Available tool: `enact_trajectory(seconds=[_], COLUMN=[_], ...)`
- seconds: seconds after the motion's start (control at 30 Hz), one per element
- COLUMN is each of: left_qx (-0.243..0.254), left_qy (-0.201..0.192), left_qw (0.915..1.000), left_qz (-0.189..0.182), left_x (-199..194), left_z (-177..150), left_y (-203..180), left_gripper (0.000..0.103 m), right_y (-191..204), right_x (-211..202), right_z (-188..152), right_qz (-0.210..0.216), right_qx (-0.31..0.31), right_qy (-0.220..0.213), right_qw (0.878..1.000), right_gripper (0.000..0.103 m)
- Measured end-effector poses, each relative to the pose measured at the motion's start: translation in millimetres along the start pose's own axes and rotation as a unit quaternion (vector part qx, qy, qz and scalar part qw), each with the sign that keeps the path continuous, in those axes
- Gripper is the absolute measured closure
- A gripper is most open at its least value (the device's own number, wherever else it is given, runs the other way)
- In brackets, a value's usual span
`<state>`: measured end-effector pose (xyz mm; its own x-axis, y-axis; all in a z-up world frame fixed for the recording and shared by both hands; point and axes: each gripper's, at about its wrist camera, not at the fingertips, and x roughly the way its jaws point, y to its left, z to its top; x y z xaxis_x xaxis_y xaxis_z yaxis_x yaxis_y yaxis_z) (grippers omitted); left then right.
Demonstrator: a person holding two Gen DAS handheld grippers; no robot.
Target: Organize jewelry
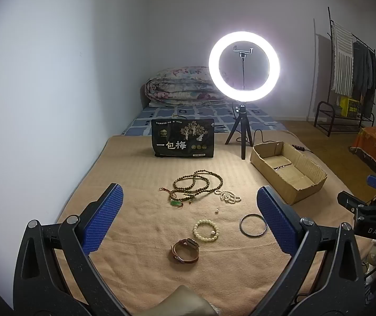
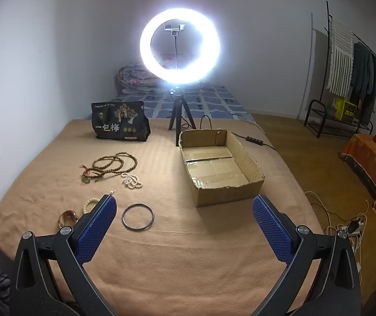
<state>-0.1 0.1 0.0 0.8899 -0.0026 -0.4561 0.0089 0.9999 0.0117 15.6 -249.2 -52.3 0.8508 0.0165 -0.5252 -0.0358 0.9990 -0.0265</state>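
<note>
A: How do your tools stand?

B: My left tool has its blue pads spread as wide as they go, with nothing held. My right tool is the same: wide apart and empty. Both point down a little at the tan blanket on the bed.

A: Where is the jewelry?

B: In the left wrist view it all lies at the centre of the frame, on the blanket. The brown beads are farthest up, looped over themselves, with a green pendant at their lower left. The white necklace is bunched just right of them. Below that sits one loose bead, then the pale bracelet, and the watch lowest of all. The bangle lies right of the bracelet, partly hidden behind my right pad.

A: And in the right wrist view?

B: The bangle shows whole, lower centre, just right of my left pad. That pad covers part of the bracelet and watch. The beads and necklace sit left of centre.

A: The box?

B: The box is open and empty, right of centre, well apart from the jewelry. Behind it stand the ring light and a black bag.
</note>
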Motion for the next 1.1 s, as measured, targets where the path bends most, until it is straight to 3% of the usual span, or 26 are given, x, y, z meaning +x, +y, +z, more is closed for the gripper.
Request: enact_trajectory(seconds=[1.1], left_qx=[0.001], left_qy=[0.001], left_qw=[1.0000], left_qz=[0.000], left_x=[-1.0], left_z=[-0.2], left_y=[0.3], left_gripper=[0.000], right_y=[1.9], right_x=[1.8], right_z=[-2.7], right_qz=[0.004], right_qx=[-0.001], right_qy=[0.007], right_qw=[1.000], right_gripper=[0.001])
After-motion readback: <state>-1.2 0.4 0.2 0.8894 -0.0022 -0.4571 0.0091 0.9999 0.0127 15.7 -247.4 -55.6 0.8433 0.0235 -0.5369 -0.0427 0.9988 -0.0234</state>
